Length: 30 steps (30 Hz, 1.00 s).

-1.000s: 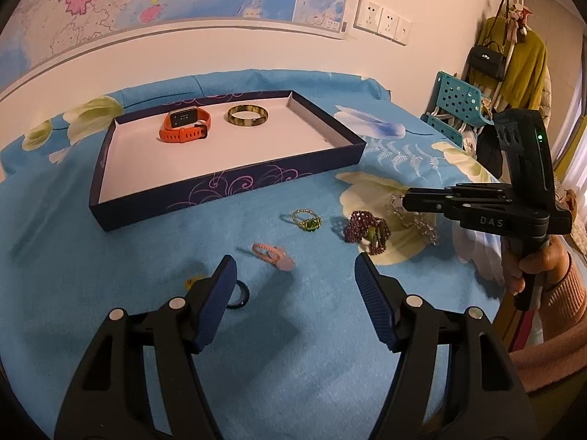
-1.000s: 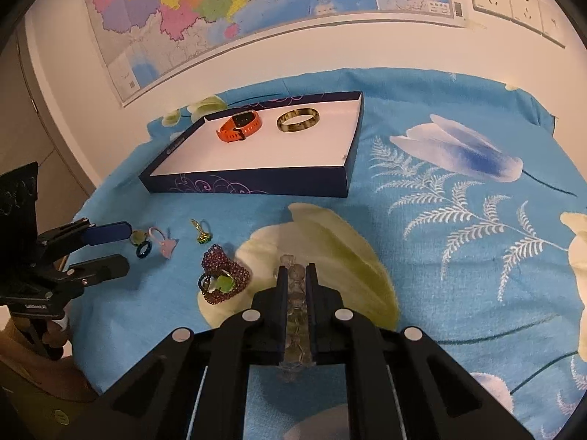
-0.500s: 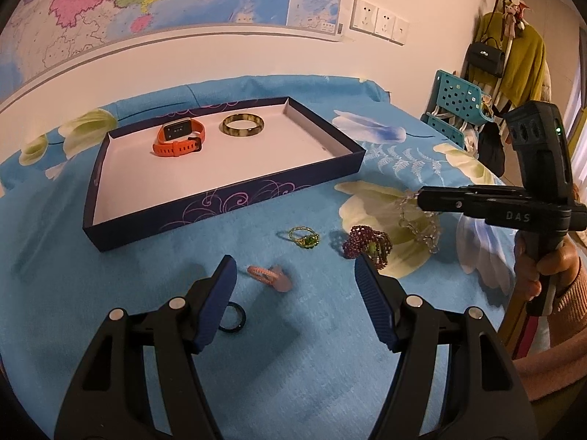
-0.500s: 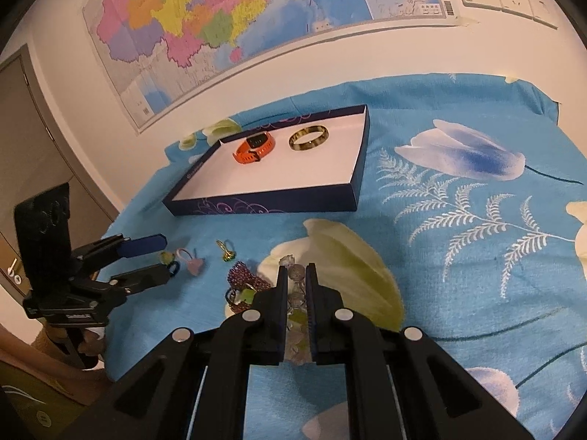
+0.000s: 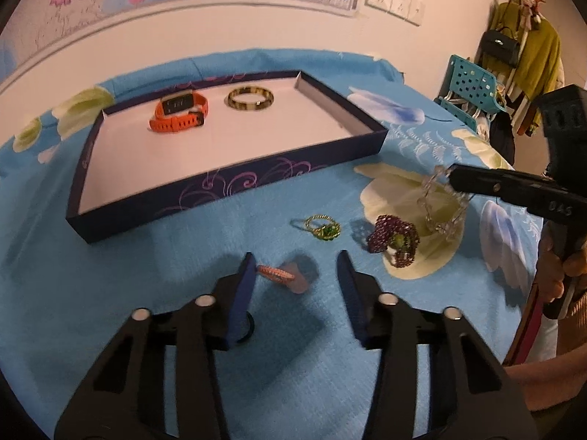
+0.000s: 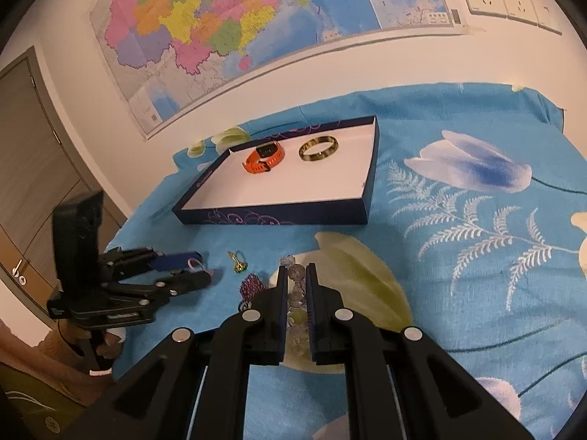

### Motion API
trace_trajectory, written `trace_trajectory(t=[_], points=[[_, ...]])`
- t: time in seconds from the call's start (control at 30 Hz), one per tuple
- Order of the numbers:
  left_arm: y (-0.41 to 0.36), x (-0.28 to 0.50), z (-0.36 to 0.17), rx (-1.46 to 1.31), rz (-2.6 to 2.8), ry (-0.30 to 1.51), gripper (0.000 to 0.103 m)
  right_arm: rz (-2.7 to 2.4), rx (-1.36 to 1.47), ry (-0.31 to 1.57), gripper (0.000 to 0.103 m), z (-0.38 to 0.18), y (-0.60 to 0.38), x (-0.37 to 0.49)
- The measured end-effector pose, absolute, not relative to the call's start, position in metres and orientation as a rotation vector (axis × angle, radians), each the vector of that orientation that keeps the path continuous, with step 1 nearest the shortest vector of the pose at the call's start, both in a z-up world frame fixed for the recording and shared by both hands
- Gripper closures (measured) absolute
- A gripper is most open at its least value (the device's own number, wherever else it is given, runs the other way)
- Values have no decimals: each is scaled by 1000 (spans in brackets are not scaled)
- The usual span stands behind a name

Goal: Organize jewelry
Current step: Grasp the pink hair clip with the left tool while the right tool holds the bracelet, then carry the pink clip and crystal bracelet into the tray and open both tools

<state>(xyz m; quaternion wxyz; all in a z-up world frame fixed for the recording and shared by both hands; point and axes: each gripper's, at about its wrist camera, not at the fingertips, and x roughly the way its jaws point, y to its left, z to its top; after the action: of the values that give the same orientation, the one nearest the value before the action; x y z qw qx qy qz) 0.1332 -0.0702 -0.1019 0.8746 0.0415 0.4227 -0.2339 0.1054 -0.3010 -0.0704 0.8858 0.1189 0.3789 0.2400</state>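
Note:
A dark blue tray (image 5: 234, 187) (image 6: 279, 216) holds an orange watch (image 5: 179, 112) (image 6: 265, 156) and a gold bangle (image 5: 250, 98) (image 6: 317, 148). My right gripper (image 6: 294, 274) (image 5: 453, 179) is shut on a clear bead bracelet (image 5: 440, 207) (image 6: 297, 293) and holds it above the cloth, right of the tray. My left gripper (image 5: 293, 271) (image 6: 200, 266) is open, low over a pink ring (image 5: 279, 275). A gold-green ring (image 5: 323, 227) (image 6: 238, 262), a purple beaded piece (image 5: 394, 242) (image 6: 251, 288) and a black ring (image 5: 245, 330) lie on the blue cloth.
The table wears a blue flowered cloth (image 6: 458, 242). A wall with a map (image 6: 238, 25) stands behind the tray. A teal chair (image 5: 466, 91) and hanging clothes (image 5: 524, 47) are at the right. A door (image 6: 29, 146) is at the left.
My right gripper has lifted the clear bracelet off the cloth and higher. My left gripper has moved forward, so the pink ring now lies between its fingers.

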Motion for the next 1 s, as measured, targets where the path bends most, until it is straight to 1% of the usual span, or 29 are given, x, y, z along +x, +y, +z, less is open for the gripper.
trace_trajectory(t=[0.07, 0.13, 0.23, 0.3, 0.37, 0.53, 0.63, 0.77, 0.8, 0.83, 0.87, 0.9, 0.97, 1.0], points=[[-69, 136, -105, 73, -486, 899, 77, 500, 247, 781, 95, -68, -300, 107], [-67, 136, -107, 62, -489, 902, 80, 506, 248, 775, 95, -65, -299, 109], [-66, 135, -104, 52, -491, 890, 89, 516, 244, 762, 95, -60, -295, 112], [-64, 135, -100, 42, -497, 884, 91, 524, 241, 753, 95, -57, -292, 114], [-63, 134, -95, 36, -503, 872, 97, 534, 239, 741, 95, -52, -290, 116], [-57, 137, -81, 16, -509, 840, 97, 556, 226, 713, 95, -40, -280, 125], [-53, 140, -73, 5, -513, 819, 102, 566, 211, 697, 95, -33, -274, 132], [-47, 145, -65, -10, -521, 802, 102, 576, 200, 686, 95, -27, -266, 141], [-46, 144, -63, -18, -550, 805, 97, 579, 202, 685, 95, -26, -266, 142], [-46, 143, -63, -27, -577, 812, 71, 581, 203, 685, 95, -26, -265, 143], [-46, 138, -62, -22, -567, 798, 51, 583, 203, 687, 95, -27, -264, 143], [-47, 134, -63, -4, -562, 788, 51, 584, 206, 693, 95, -29, -264, 145], [-53, 131, -70, 40, -565, 804, 58, 583, 211, 705, 95, -32, -264, 146], [-55, 130, -75, 47, -563, 820, 59, 583, 213, 713, 95, -34, -263, 146]])
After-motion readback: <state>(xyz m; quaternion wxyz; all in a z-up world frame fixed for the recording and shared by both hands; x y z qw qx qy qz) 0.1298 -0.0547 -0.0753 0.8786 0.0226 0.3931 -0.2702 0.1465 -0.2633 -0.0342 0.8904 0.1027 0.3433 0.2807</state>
